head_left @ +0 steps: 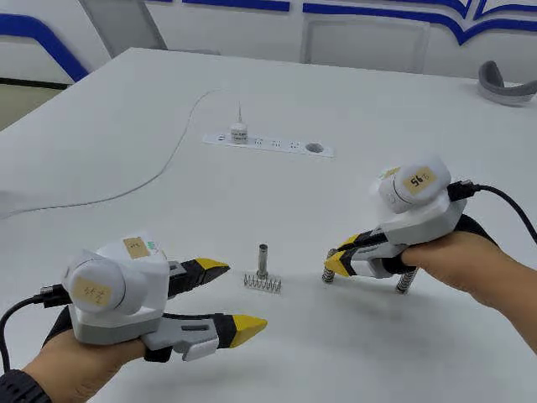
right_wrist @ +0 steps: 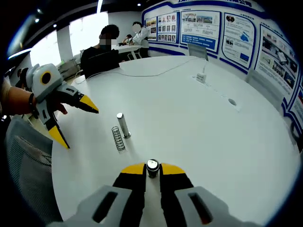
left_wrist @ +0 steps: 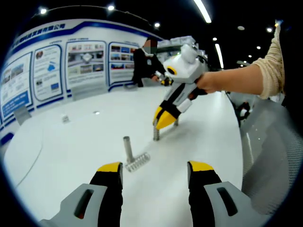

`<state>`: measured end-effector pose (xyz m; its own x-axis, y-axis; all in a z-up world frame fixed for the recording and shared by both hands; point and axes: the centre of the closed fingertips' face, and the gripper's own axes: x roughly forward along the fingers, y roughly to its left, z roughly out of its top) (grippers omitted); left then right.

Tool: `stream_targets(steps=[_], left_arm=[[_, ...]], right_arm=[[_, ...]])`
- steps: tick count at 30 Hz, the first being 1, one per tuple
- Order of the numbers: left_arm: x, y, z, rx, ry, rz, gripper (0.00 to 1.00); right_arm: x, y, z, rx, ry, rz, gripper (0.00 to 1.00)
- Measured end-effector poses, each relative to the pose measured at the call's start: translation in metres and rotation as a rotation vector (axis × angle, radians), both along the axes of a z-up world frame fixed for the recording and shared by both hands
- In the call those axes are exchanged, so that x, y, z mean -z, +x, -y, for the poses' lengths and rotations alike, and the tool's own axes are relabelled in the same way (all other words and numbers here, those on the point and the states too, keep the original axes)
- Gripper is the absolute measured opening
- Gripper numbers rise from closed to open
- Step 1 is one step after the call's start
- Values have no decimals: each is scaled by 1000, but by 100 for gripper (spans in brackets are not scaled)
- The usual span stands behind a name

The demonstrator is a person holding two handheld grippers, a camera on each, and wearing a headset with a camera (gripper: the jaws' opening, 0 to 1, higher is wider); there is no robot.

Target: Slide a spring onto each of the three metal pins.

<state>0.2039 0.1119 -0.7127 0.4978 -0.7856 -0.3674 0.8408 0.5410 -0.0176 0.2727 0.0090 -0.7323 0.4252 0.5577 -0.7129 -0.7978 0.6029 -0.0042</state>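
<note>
White table [head_left: 336,101] runs across the head view. A power strip [head_left: 267,143] sits upper centre, well apart from the work.

Left gripper [head_left: 239,294], lower left: jaws wide apart, nothing in them, tips aimed toward frame centre.

Right gripper [head_left: 337,265], right of centre: jaws pinched almost together on the top of a sprung pin [head_left: 329,274]. Its own view shows that pin's head between the yellow tips.

A second sprung pin [head_left: 406,280] stands just right of it, below the hand in the frame.

Bare pin [head_left: 263,259] stands upright at centre. The loose spring [head_left: 262,283] lies on its side, touching the pin's base.

Two of three look done.

The spring is likely light, bouncy and quick to roll or flick out. Best taken gently across the coils at mid-length, leaving one end open for the pin. The pin is stiff and probably topples if nudged.
</note>
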Motion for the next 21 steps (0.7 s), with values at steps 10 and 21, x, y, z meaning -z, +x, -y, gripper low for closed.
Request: stream_targets(steps=[10,21], left_arm=[[0,0,-1,-2,-2,1,56],[-1,1,0,-2,-4,3,56]], right_arm=[[3,-3,3,2,-9,-1,14],[12,-18,13,-4,-38,-9,15]])
